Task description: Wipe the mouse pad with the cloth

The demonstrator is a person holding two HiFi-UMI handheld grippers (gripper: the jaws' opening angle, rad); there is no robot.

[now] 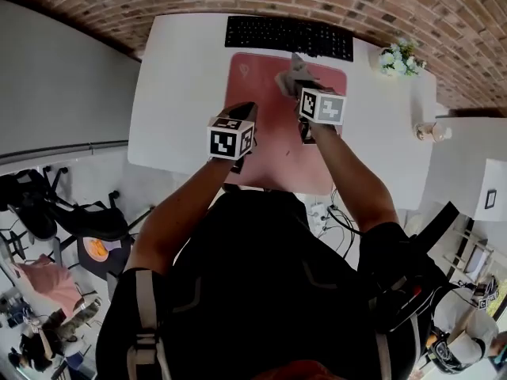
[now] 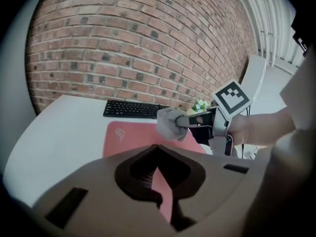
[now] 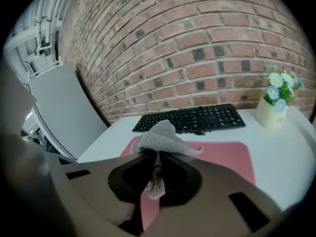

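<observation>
Pink mouse pad point(image 2: 132, 141), pale corner logo point(image 2: 120, 134)

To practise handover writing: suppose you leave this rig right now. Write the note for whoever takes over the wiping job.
Left gripper: shut, empty, held over the pad's left edge.
Right gripper: shut on the grey cloth, which looks lifted just above the pink mouse pad, toward its far side near the black keyboard.
Done: the cloth is in the grip. Whether any wiping has happened can't be told.
Left: lower the cloth onto the pad and wipe across it, probably keeping the left gripper out of the way.
</observation>
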